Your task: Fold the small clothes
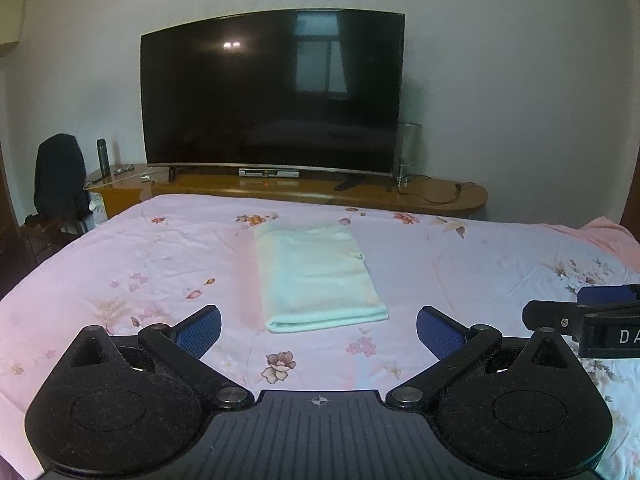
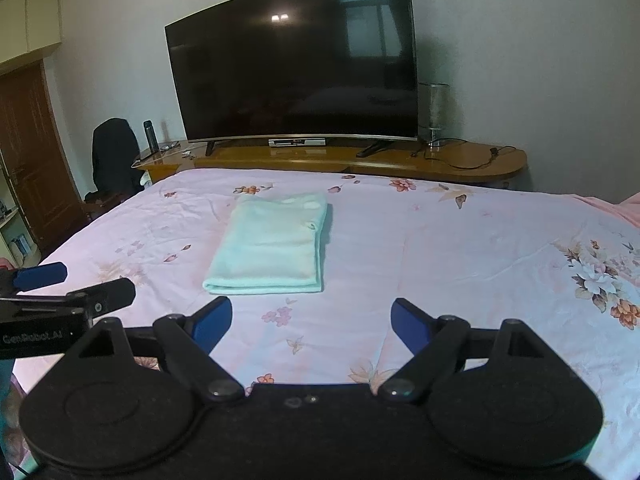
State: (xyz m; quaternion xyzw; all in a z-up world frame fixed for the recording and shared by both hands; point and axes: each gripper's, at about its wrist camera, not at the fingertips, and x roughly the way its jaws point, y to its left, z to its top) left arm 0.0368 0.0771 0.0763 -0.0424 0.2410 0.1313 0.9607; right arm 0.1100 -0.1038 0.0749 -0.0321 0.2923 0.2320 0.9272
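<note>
A pale green cloth (image 1: pixel 316 276) lies folded into a neat rectangle on the pink flowered bedsheet (image 1: pixel 132 264). It also shows in the right wrist view (image 2: pixel 272 246). My left gripper (image 1: pixel 319 334) is open and empty, held just short of the cloth's near edge. My right gripper (image 2: pixel 312 322) is open and empty, a little to the right of the cloth and nearer than it. Each gripper shows at the edge of the other's view, the right one (image 1: pixel 580 316) and the left one (image 2: pixel 60 284).
A wooden TV bench (image 1: pixel 440 196) runs along the bed's far edge with a large dark TV (image 1: pixel 272 92), a set-top box (image 1: pixel 269 173), a dark bottle (image 1: pixel 103 155) and a glass lamp (image 1: pixel 409 148). A chair with a dark jacket (image 1: pixel 60 176) stands at the left.
</note>
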